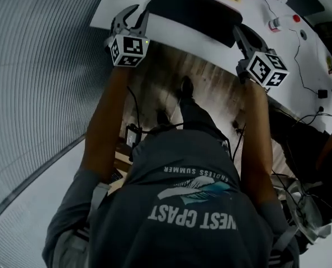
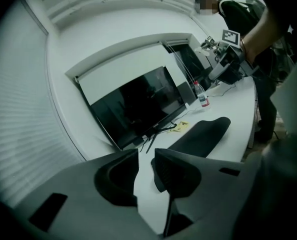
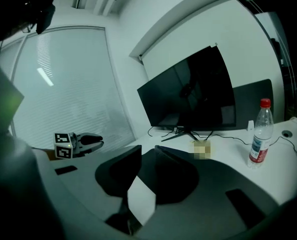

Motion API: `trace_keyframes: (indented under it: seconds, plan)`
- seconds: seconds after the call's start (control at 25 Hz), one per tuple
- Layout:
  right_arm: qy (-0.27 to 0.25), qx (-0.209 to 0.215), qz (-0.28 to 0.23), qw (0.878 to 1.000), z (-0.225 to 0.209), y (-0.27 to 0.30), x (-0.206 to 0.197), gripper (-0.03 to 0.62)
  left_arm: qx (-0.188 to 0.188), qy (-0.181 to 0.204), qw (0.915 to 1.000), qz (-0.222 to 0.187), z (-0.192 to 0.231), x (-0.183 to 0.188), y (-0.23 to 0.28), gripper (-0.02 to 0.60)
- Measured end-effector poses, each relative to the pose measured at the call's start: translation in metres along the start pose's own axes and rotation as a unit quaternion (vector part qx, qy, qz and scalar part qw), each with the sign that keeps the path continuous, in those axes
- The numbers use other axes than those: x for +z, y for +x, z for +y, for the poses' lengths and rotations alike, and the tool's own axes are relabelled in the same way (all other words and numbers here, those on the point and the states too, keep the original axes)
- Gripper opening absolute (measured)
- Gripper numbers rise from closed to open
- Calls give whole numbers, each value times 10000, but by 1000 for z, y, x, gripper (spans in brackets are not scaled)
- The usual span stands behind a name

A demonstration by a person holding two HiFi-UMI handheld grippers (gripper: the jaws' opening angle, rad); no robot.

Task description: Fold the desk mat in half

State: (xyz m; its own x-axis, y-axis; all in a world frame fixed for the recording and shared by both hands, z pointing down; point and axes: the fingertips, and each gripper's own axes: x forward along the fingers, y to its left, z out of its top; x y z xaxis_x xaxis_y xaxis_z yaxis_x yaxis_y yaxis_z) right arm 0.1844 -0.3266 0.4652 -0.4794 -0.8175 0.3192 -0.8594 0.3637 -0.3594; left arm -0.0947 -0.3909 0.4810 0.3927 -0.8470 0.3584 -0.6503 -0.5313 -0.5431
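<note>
The black desk mat [image 1: 194,10] lies on the white desk [image 1: 171,29] as a long dark shape with a rounded, doubled edge. In the left gripper view it [image 2: 201,134] stretches away beyond the jaws. My left gripper [image 1: 135,13] hovers at the mat's left end. Its jaws [image 2: 145,164] stand a narrow gap apart with only bare desk between them. My right gripper [image 1: 238,31] is at the mat's right end. Its jaws [image 3: 147,156] are also slightly apart, with dark mat [image 3: 146,165] and a patch of white desk showing through the gap.
A black monitor [image 2: 138,106] stands at the back of the desk with cables at its foot. A water bottle [image 3: 258,134] and a yellow note [image 2: 180,126] sit near it. Blinds cover the window on the left. More cables [image 1: 308,77] run along the desk's right part.
</note>
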Motion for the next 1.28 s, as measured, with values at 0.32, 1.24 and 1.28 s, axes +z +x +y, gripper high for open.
trace_keyframes:
  seconds: [0.32,1.24,1.28]
  plan:
    - [-956,525,-237,9938,102,-46,25,38,196,-190,9977,-618,27,22,-106,66]
    - [-2972,1440,-462,9428,313,-128,14,26,230,-844,9879,-1281,39,-31,-337,35]
    - [-3005,1458,-483,9413,319,-132,11,26,277,-849,9873,-1316,39,-34,-346,35]
